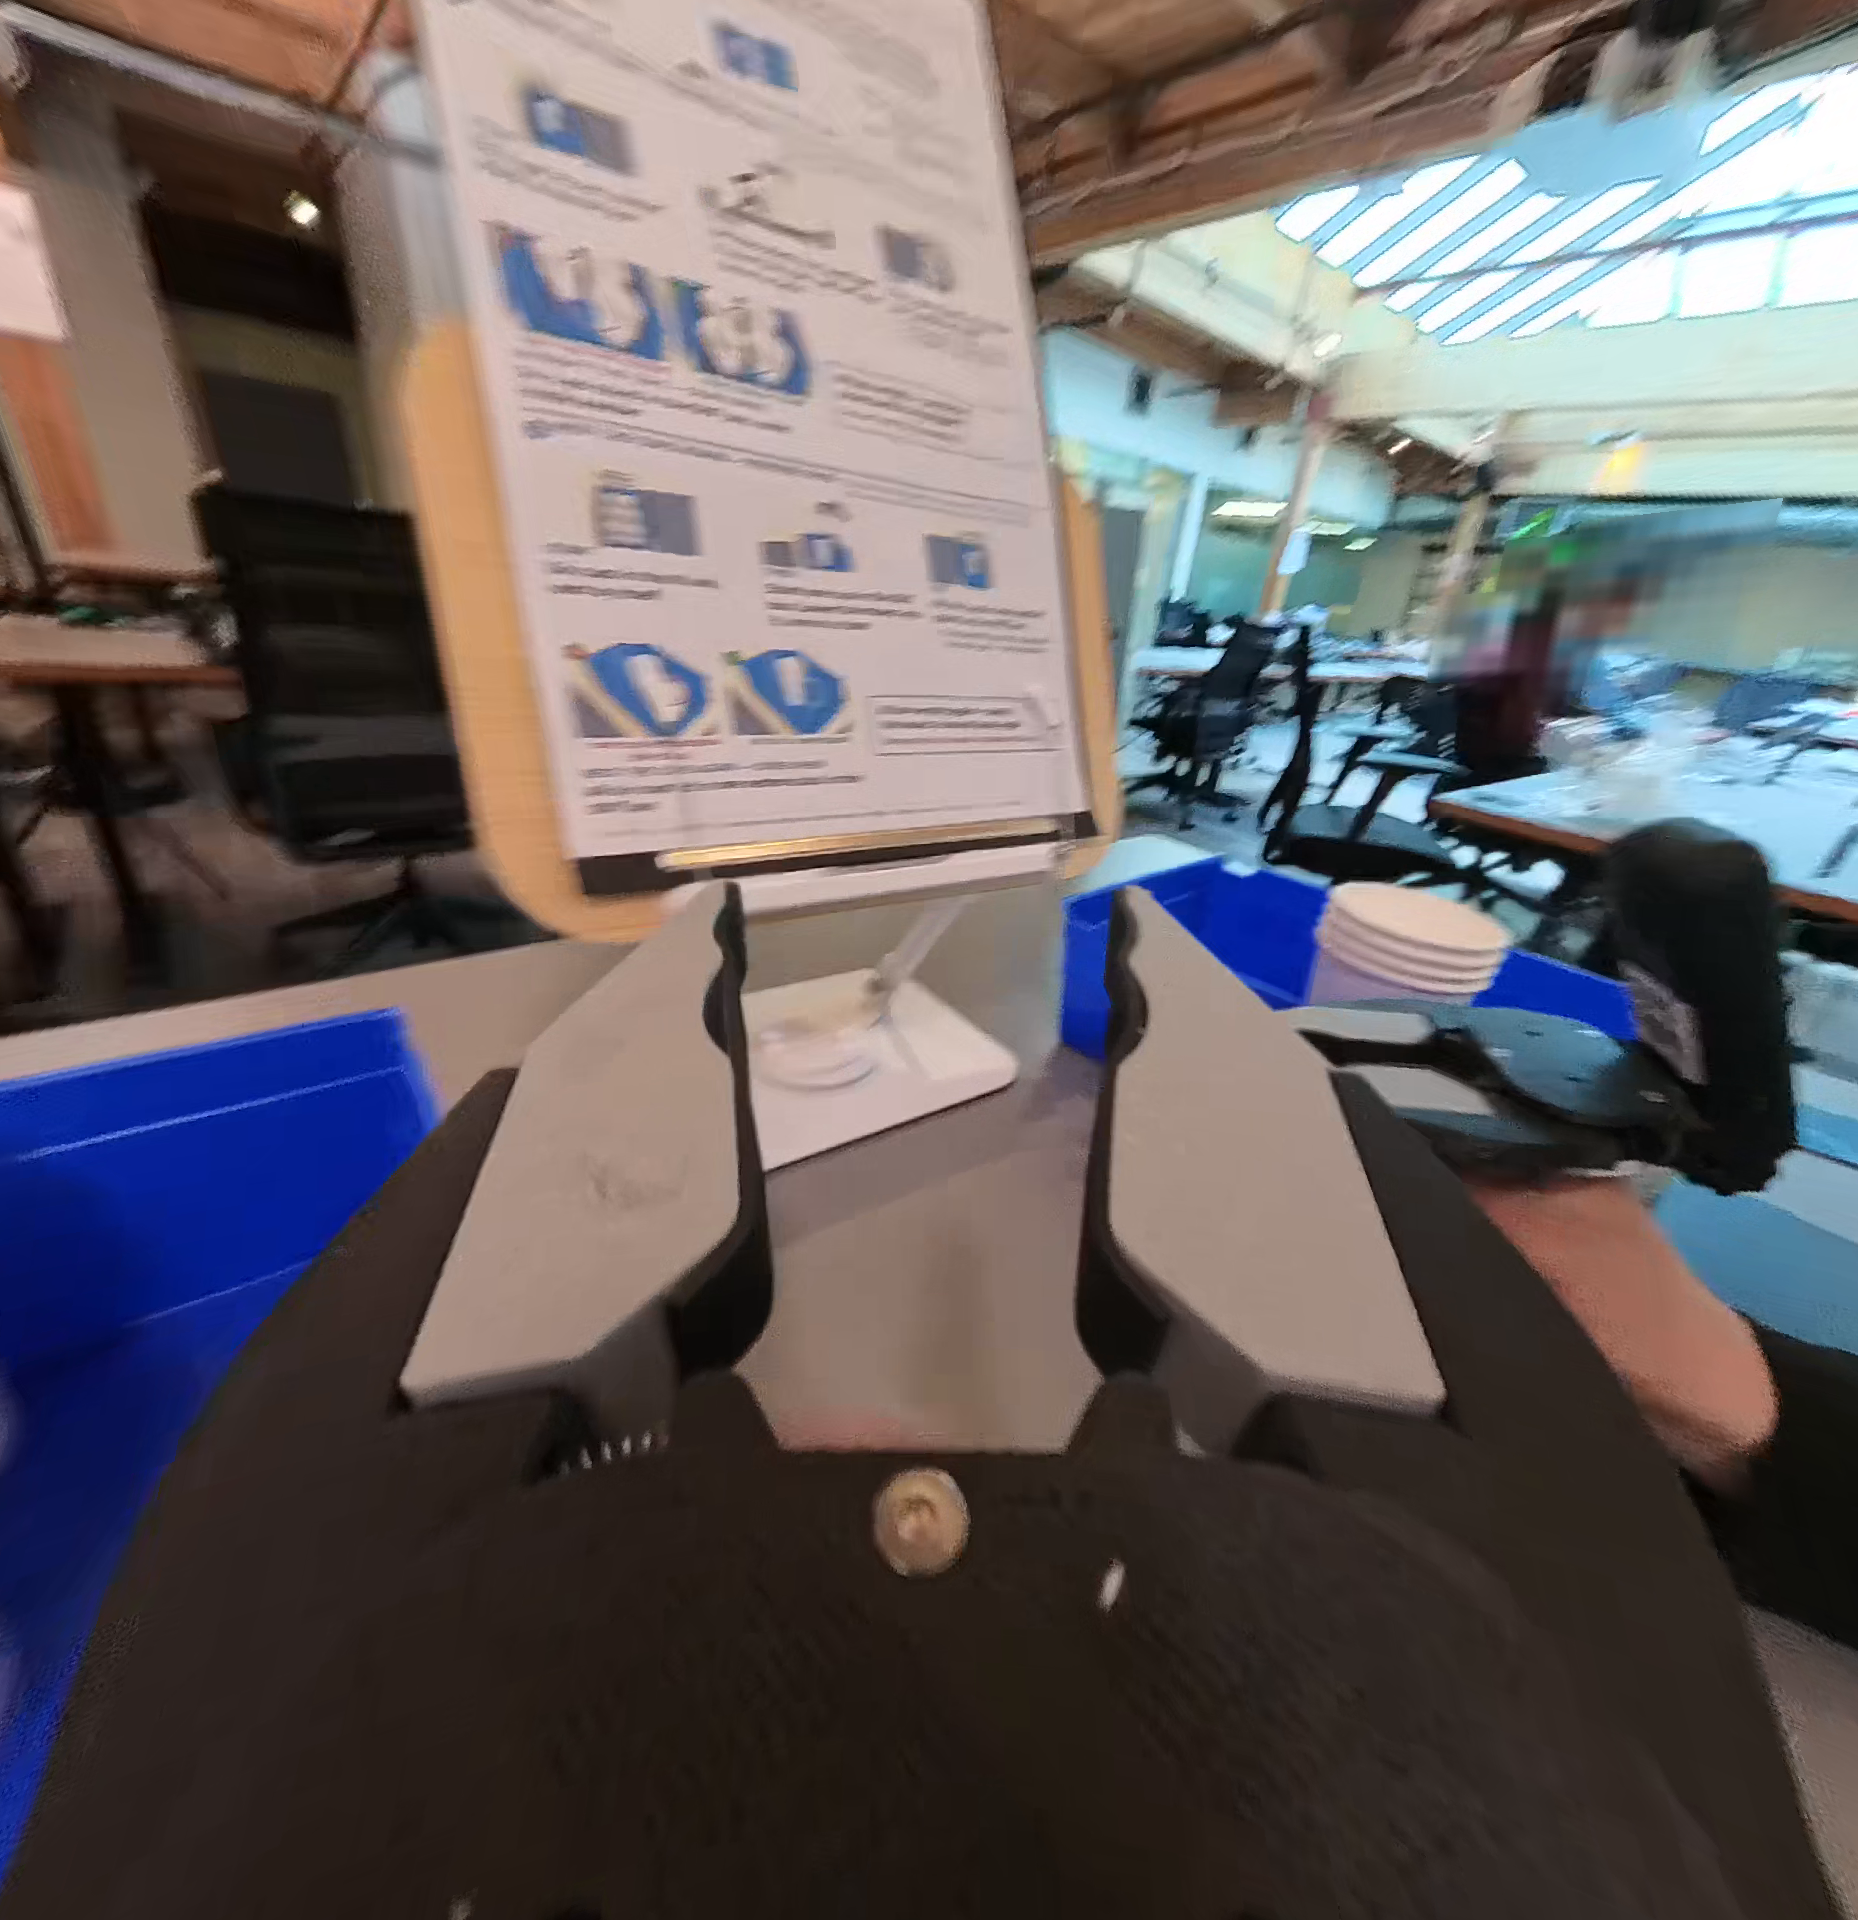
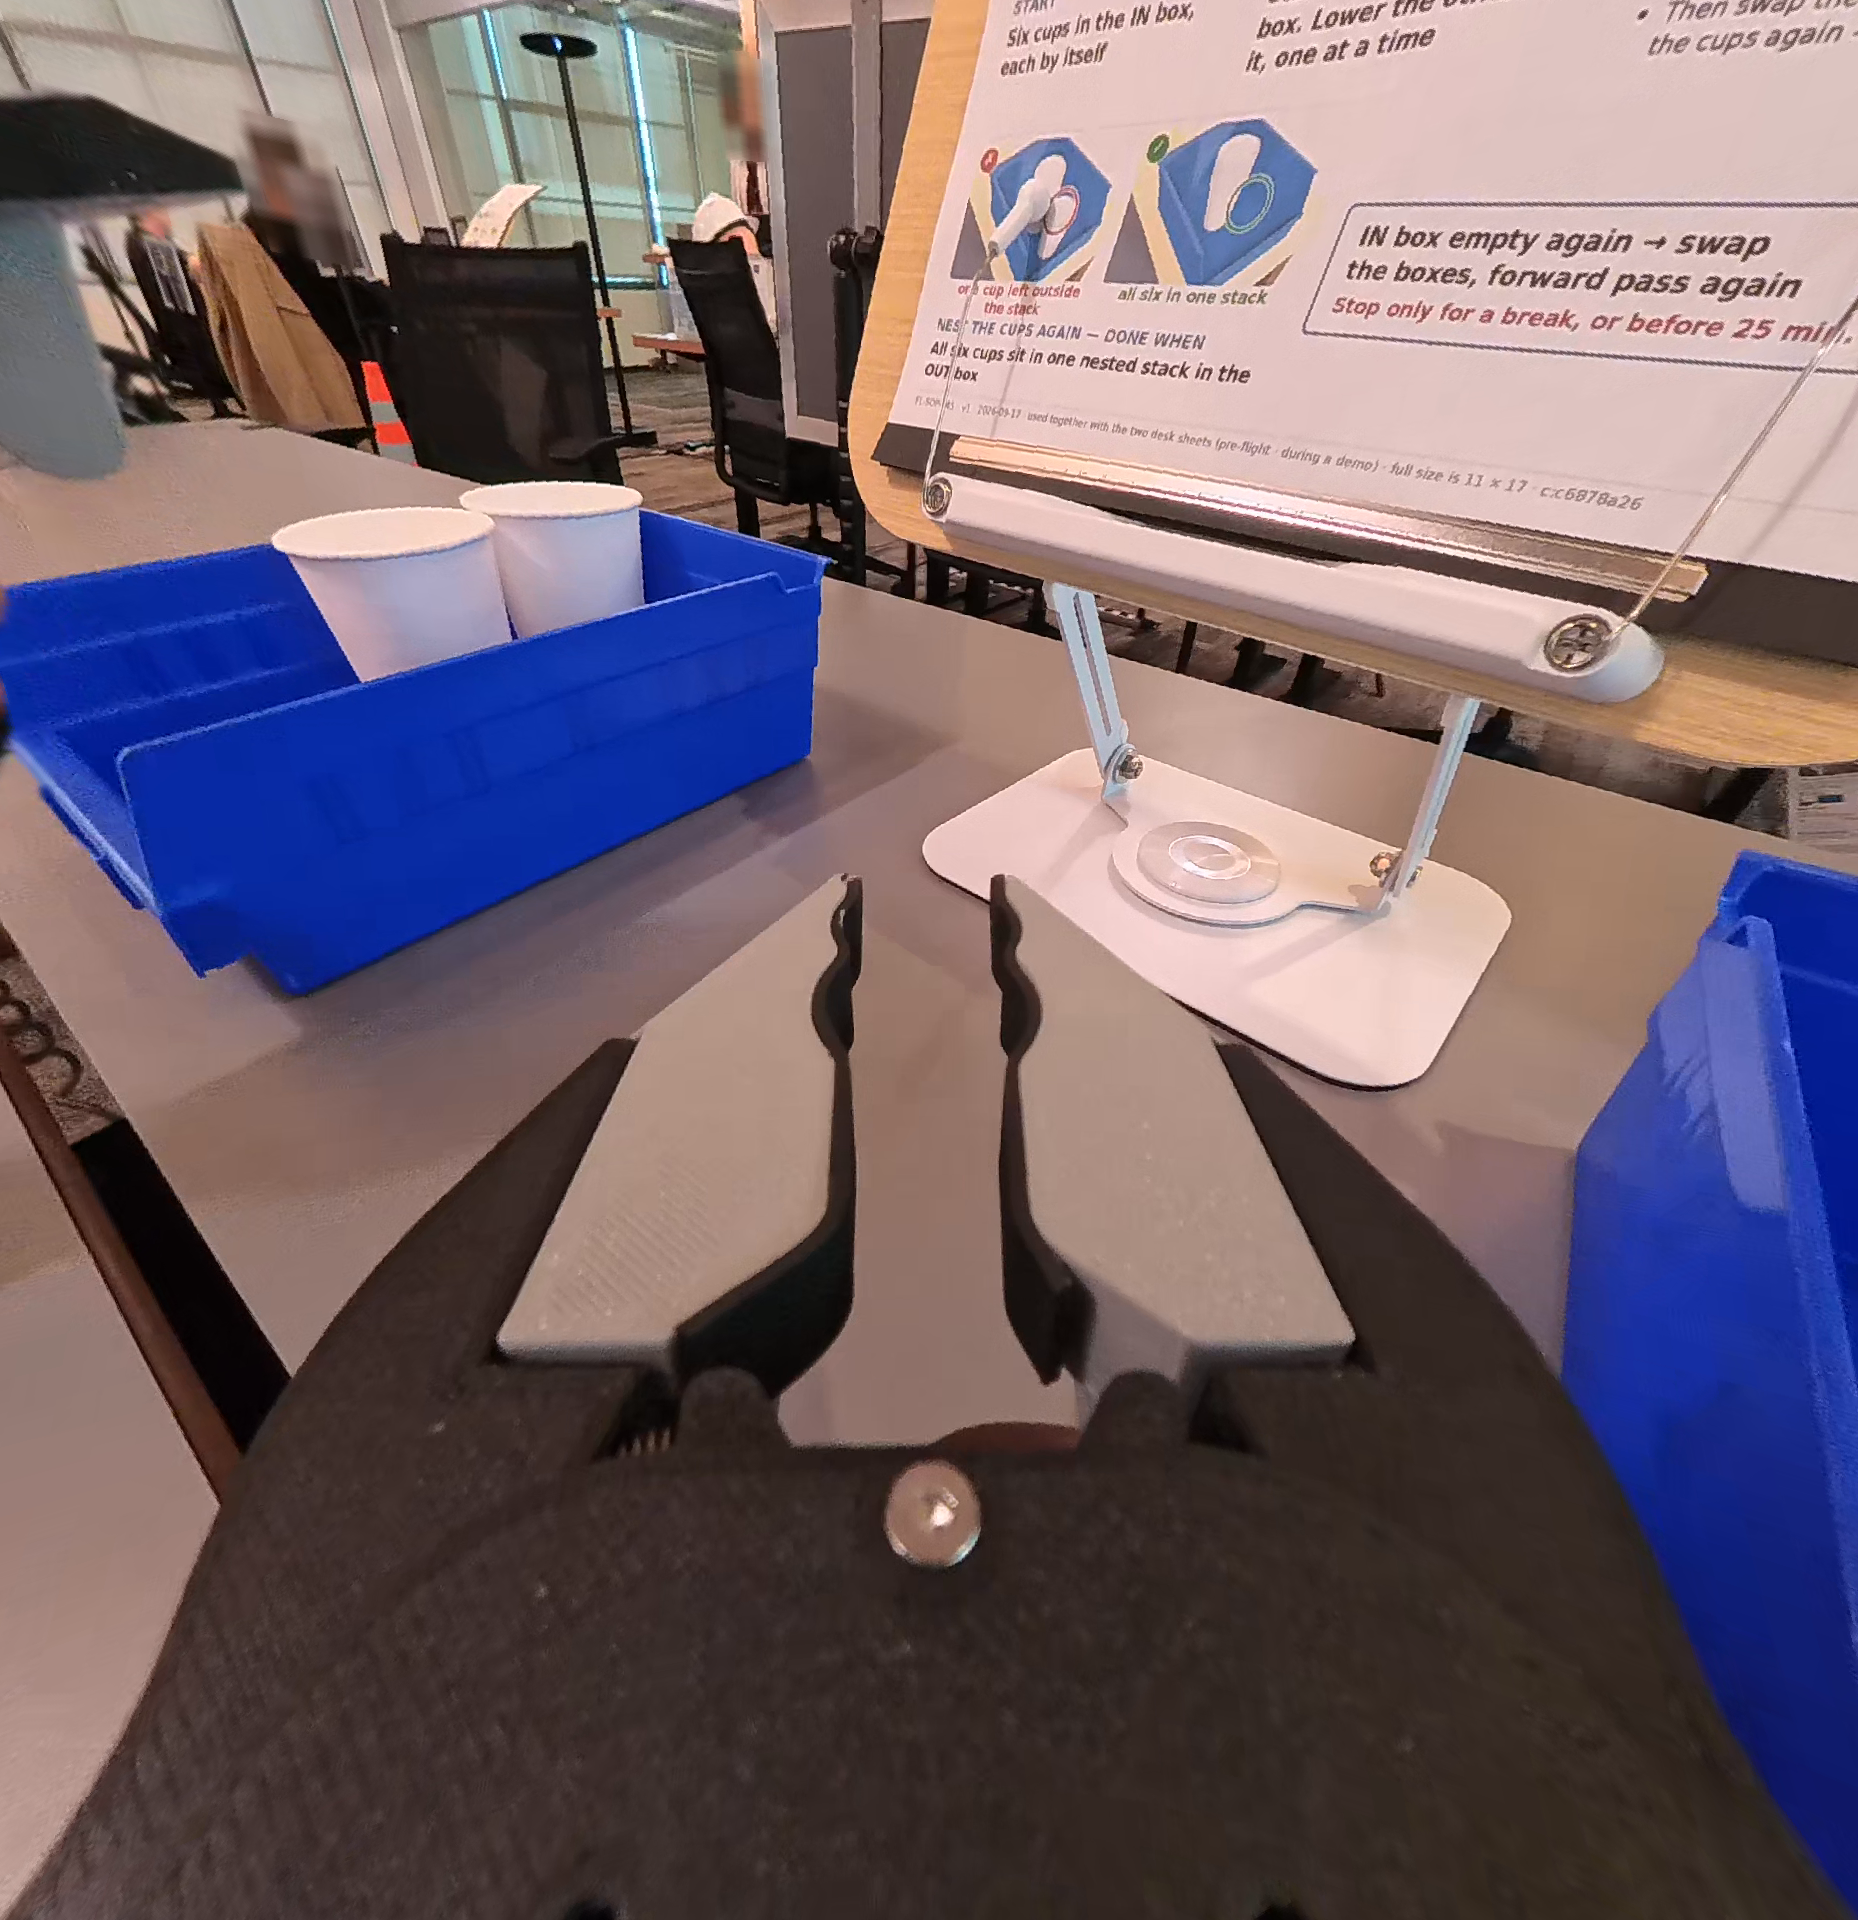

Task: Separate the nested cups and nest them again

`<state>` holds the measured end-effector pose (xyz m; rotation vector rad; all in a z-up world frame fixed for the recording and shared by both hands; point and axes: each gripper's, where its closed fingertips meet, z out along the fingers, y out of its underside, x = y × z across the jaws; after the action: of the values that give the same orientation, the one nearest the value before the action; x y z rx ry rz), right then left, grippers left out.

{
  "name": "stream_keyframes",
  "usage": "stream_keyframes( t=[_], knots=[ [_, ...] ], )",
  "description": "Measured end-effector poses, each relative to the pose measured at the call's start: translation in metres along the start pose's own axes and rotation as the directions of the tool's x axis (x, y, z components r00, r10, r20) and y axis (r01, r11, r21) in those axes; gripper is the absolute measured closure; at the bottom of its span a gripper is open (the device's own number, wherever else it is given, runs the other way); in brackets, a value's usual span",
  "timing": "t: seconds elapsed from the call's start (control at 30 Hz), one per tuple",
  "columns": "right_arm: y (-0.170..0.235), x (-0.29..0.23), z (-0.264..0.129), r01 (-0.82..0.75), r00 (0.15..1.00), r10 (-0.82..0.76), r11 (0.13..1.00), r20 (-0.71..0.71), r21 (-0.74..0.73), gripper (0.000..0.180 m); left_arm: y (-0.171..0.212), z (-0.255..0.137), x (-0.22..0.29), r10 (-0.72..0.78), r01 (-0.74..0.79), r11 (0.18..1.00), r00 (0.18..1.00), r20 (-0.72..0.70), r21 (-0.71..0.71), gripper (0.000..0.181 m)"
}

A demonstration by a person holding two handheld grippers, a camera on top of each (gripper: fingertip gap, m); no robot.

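Observation:
A stack of nested white paper cups [image 1: 1413, 948] stands in the blue bin at the right [image 1: 1205, 940]. Two single white cups [image 2: 400, 592] [image 2: 566, 561] stand upright side by side in the blue bin at the left [image 2: 468, 769]. My left gripper [image 1: 927, 920] is open and empty, held above the grey table between the bins. My right gripper [image 2: 925, 899] has its jaws a little apart with nothing between them, low over the table. It also shows in the left wrist view [image 1: 1351, 1034], just in front of the cup stack.
A document stand [image 2: 1226, 914] with a printed sheet [image 1: 759, 436] stands at the back middle of the grey table [image 2: 468, 1081]. The left bin's near wall [image 1: 177, 1195] fills the left side. The right bin's wall [image 2: 1725, 1299] is close on the right. Office chairs and desks lie beyond. The grippers' ends are close to 20 cm from one another.

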<state>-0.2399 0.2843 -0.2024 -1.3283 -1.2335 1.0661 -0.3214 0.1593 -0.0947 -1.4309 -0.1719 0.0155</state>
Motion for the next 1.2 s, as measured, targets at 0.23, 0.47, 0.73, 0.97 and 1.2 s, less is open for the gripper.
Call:
stream_keyframes(
  t=[0.23, 0.47, 0.73, 0.97, 1.2],
  knots=[
    [-0.007, -0.002, -0.004, -0.005, 1.0, 0.005, 1.0, 0.011, 0.023, 0.158, 0.015, -0.045, -0.137, 0.052, 0.077, 0.918, 0.949, 0.311, -0.388, 0.114],
    [-0.008, -0.004, -0.004, -0.004, 1.0, 0.003, 1.0, 0.018, 0.024, 0.158, 0.061, -0.062, -0.188, 0.191, 0.068, 0.771, 0.924, 0.332, -0.633, 0.124],
    [-0.011, -0.003, -0.007, -0.013, 1.0, 0.012, 0.999, 0.019, 0.039, 0.158, 0.112, -0.078, -0.221, 0.459, -0.027, 0.539, 0.847, 0.267, -0.842, 0.144],
    [-0.013, -0.003, -0.009, -0.02, 1.0, 0.018, 0.999, 0.024, 0.047, 0.158, 0.1, -0.069, -0.195, 0.365, -0.073, 0.581, 0.914, 0.179, -0.811, 0.181],
    [-0.015, -0.003, -0.009, -0.033, 0.999, 0.031, 0.998, 0.036, 0.049, 0.158, 0.049, -0.064, -0.152, 0.425, -0.239, 0.604, 0.904, 0.054, -0.76, 0.181]
  ],
)
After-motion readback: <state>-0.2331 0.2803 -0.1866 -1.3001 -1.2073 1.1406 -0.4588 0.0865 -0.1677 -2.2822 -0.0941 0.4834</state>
